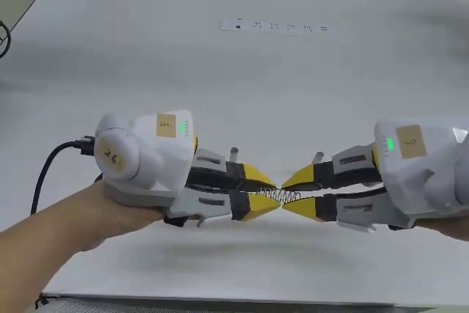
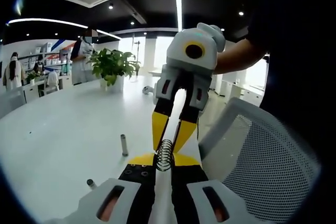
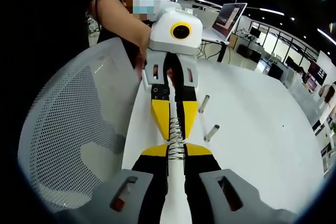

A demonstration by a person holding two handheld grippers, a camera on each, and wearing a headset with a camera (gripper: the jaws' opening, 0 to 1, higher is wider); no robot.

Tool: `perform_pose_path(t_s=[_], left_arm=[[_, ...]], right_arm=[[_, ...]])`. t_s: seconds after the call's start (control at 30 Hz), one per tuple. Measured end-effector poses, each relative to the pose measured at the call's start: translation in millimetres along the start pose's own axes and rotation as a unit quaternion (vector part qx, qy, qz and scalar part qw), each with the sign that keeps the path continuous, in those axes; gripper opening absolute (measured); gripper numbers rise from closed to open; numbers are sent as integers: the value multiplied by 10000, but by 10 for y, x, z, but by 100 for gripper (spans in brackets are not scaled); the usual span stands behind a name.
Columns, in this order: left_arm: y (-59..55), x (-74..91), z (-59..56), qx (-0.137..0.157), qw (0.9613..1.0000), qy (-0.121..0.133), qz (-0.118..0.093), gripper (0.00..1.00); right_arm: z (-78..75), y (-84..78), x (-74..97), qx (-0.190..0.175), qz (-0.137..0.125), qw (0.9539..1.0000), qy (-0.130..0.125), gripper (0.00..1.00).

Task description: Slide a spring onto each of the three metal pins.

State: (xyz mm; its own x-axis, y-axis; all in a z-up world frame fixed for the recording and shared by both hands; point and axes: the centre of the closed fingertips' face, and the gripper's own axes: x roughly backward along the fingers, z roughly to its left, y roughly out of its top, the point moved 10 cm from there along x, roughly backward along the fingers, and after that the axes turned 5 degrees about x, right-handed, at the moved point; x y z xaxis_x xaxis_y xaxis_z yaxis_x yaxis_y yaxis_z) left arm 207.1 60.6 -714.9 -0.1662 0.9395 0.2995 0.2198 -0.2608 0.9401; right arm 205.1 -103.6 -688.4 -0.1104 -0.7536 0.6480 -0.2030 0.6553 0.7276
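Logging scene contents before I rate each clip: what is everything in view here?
table: one, white, under everything.
spring: one, silver, held between the two facing gripper tips.
pins: two, grey metal, upright on the table, one behind each gripper.
power strip: one, white, far across the table.
plant: one, green, far end of the table.
mesh chair: one, white, beside the table.
cable: one, black, from the left gripper's rear.
left gripper: one, white with yellow tips, shut on the spring.
right gripper: one, same colours, shut on the spring's other end.
hand: one, holding the left gripper.
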Motion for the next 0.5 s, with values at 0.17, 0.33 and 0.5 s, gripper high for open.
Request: perform_pose_path(t_s=[0.17, 0.33, 0.5], left_arm=[[2, -3, -9, -8, 10000, -21, 39, 2], [2, -6, -15, 34, 10000, -53, 27, 2], [7, -13, -20, 45, 10000, -72, 9, 2]], right_arm=[[11, -2, 1, -48, 25, 10000, -19, 8], [12, -6, 14, -102, 34, 9999, -15, 9], [10, -24, 36, -224, 84, 9997, 71, 11]])
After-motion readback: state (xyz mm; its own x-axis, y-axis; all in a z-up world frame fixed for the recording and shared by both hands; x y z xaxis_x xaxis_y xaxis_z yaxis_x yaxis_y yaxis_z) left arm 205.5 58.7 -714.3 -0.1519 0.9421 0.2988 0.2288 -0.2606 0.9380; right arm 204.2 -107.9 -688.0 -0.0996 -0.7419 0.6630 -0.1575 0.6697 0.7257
